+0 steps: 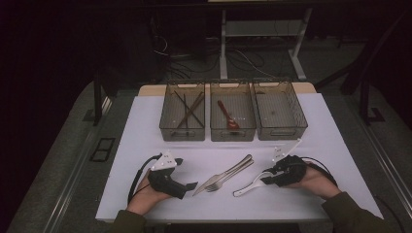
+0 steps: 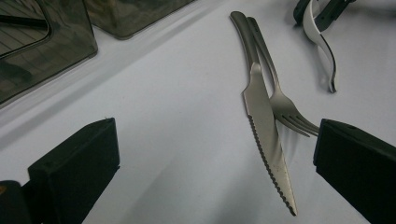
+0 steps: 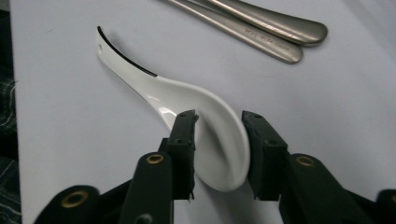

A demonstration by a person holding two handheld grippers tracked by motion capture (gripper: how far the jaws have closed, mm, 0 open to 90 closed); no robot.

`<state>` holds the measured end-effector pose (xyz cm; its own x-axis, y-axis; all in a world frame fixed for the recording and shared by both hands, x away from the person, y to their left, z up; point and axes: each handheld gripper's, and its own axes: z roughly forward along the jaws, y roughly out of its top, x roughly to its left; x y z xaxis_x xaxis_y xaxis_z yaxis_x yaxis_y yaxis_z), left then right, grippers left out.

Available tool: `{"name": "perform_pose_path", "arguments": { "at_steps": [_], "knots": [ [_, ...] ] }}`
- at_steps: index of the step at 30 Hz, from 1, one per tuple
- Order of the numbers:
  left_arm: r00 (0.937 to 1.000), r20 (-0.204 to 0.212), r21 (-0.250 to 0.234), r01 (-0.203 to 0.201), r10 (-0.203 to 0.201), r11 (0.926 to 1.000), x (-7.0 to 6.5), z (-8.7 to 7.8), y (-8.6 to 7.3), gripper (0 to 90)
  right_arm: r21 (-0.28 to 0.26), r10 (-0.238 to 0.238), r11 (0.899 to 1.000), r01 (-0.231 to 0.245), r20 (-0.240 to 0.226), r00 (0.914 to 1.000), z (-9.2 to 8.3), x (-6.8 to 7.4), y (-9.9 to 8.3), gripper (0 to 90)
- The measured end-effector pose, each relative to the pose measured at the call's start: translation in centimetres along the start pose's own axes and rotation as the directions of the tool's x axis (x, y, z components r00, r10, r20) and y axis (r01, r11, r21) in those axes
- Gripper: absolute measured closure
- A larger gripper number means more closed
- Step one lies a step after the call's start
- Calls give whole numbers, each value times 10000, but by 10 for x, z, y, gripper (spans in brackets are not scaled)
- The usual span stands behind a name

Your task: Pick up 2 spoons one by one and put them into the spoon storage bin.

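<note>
The right gripper (image 3: 218, 135) has its jaws closed around the bowl of the white ceramic spoon (image 3: 196, 116), which lies near the table's (image 1: 145, 141) front edge, right of centre. The left gripper (image 1: 187, 186) rests by the front-left corner, jaws wide apart and empty, facing the knife (image 2: 266, 140) and fork (image 2: 280, 100) at mid-front.

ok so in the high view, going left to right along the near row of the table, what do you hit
left gripper → knife and fork lying together → white spoon → right gripper, its jaws around the spoon's bowl
</note>
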<state>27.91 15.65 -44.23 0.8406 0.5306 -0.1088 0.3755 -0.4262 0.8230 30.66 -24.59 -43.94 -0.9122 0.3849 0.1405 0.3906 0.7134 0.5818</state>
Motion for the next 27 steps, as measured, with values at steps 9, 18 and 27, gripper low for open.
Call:
{"name": "perform_pose_path", "arguments": {
  "at_steps": [9,18,27],
  "knots": [
    [10000,45,19,-8,8,10000,0,0,0,0,-226,279,9993,-284,-208,9994,-4,-2,-4,768],
    [10000,44,18,-20,19,10000,0,0,0,0,-384,413,9983,-433,-511,9978,-8,-4,-6,817],
    [10000,47,-7,-5,5,10000,0,0,0,0,-1265,883,9881,-880,-28,9961,-21,-9,-6,822]
  ]
}}
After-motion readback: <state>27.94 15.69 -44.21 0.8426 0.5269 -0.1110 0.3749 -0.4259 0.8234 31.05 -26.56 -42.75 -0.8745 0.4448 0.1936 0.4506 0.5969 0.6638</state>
